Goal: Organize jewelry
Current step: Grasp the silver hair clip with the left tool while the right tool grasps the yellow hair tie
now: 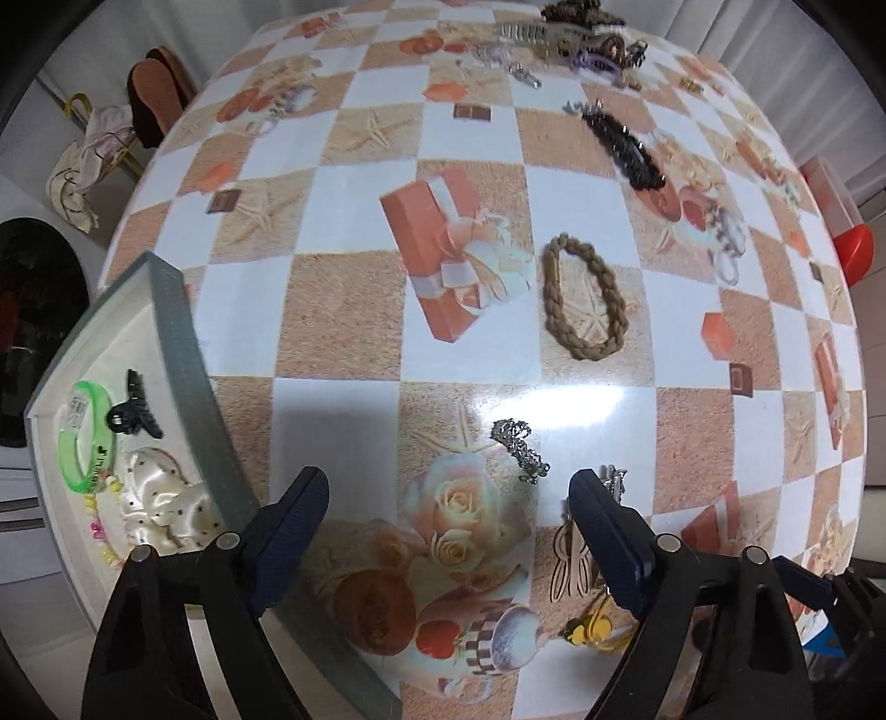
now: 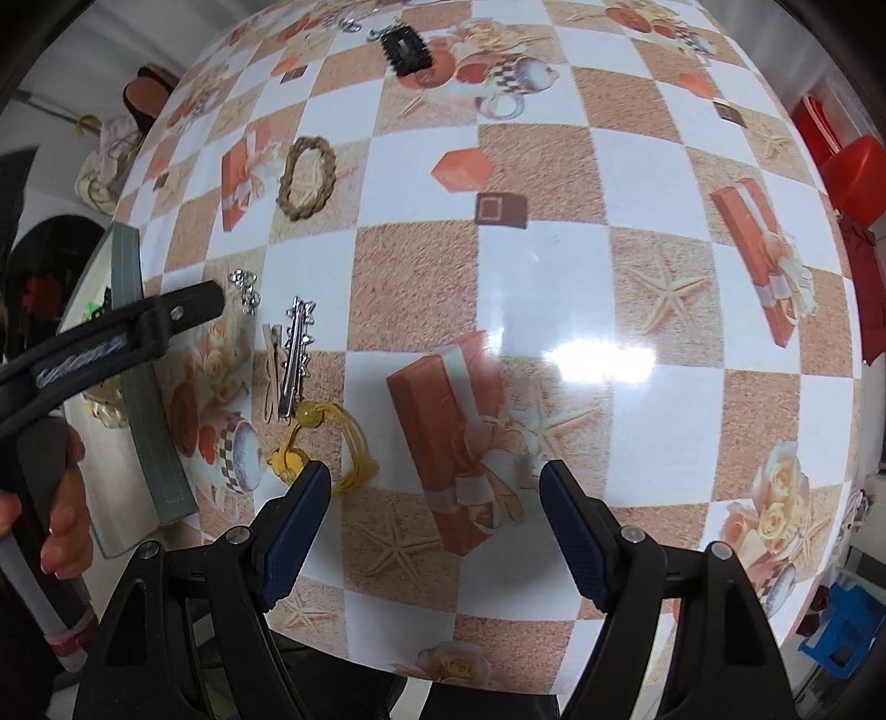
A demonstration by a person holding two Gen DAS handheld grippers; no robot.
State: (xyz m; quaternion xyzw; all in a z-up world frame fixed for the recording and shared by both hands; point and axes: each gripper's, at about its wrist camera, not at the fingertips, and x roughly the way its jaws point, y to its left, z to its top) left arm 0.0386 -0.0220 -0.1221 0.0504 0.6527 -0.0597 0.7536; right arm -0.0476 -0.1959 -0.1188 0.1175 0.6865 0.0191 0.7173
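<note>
My left gripper (image 1: 449, 523) stands open over the checkered tablecloth with nothing between its blue pads. Just beyond it lies a small silver sparkly piece (image 1: 518, 451). A silver star clip (image 1: 613, 481), a wooden clip (image 1: 570, 565) and a yellow hair tie (image 1: 592, 628) lie partly hidden by its right finger. A braided brown hair tie (image 1: 581, 299) lies farther out. My right gripper (image 2: 437, 515) is open and holds nothing, its left finger next to the yellow hair tie (image 2: 326, 443). The grey-walled tray (image 1: 183, 354) holds a green bracelet (image 1: 83, 437), a black claw clip (image 1: 133, 412) and a white dotted scrunchie (image 1: 160, 509).
A black comb clip (image 1: 626, 144) and a pile of mixed hair pieces (image 1: 570, 39) lie at the table's far side. A person's hand (image 2: 61, 498) grips the left tool beside the tray. Red containers (image 2: 847, 160) stand beyond the table's right edge.
</note>
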